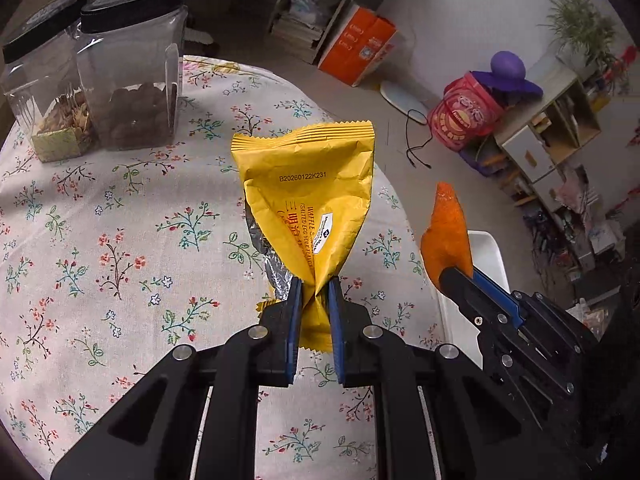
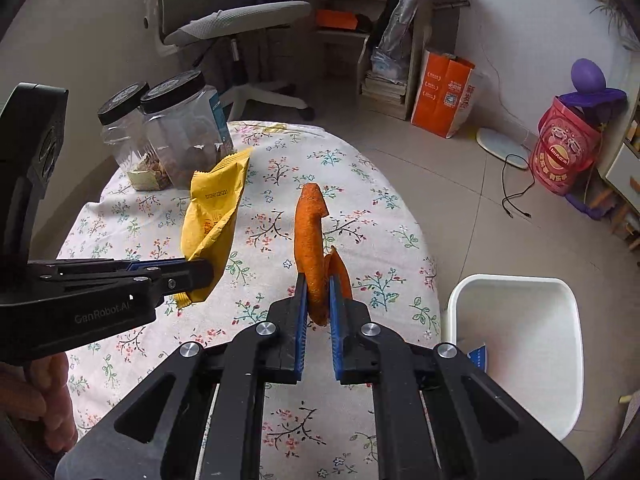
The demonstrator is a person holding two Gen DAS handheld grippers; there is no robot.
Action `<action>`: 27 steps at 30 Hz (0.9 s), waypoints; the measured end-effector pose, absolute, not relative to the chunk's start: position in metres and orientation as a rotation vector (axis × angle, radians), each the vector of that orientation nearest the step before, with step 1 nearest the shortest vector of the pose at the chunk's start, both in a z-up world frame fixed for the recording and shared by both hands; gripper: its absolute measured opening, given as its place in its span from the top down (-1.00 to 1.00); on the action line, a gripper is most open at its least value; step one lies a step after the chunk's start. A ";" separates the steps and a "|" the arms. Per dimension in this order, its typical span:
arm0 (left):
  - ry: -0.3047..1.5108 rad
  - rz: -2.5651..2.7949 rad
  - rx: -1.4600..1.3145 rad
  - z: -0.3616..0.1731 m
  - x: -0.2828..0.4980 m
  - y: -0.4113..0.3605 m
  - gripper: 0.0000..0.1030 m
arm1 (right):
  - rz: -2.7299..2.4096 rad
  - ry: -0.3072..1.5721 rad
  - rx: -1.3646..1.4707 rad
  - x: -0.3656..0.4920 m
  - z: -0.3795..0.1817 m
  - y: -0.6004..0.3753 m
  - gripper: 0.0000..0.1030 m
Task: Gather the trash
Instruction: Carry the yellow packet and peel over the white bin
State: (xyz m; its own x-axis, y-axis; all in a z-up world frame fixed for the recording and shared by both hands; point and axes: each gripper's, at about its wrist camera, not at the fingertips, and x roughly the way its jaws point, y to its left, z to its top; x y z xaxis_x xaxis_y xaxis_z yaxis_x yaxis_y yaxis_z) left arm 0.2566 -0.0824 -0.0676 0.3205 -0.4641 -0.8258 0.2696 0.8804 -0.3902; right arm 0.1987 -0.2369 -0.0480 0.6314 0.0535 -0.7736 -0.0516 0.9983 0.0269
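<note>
White walls, tiled floor (image 2: 460,184), office chair (image 2: 224,24), shelf w/ books (image 2: 384,84).

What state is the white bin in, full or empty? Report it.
Nearly empty. The white bin beside the table shows a bare white inside in the right wrist view; only a small blue-and-white scrap lies at its left wall.

2 jars (image 1: 132,68), 1 wrapper (image 1: 308,196), 1 peel (image 2: 314,248)

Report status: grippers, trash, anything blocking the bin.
Left gripper shut on yellow snack wrapper. Right gripper shut on orange peel. Both lifted over floral tablecloth. White bin right of table, path unobstructed.
</note>
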 end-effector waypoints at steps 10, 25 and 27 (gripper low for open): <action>1.161 -0.702 -0.244 -0.054 0.247 -0.175 0.74 | -0.073 0.836 0.106 0.155 -0.019 -0.311 0.82; 1.267 -0.863 -0.176 -0.090 0.222 -0.291 0.74 | -0.316 0.883 0.111 0.119 -0.043 -0.402 0.82; 1.268 -0.870 -0.166 -0.090 0.219 -0.297 0.74 | -0.324 0.885 0.114 0.117 -0.044 -0.406 0.82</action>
State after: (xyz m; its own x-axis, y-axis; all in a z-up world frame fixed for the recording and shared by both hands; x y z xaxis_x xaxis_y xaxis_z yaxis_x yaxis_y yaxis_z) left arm 0.2193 -0.2971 -0.0902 0.0357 -0.6480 -0.7608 0.4768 0.6801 -0.5569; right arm 0.1172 -0.4065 -0.0442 0.5880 -0.2311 -0.7752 0.3244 0.9452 -0.0357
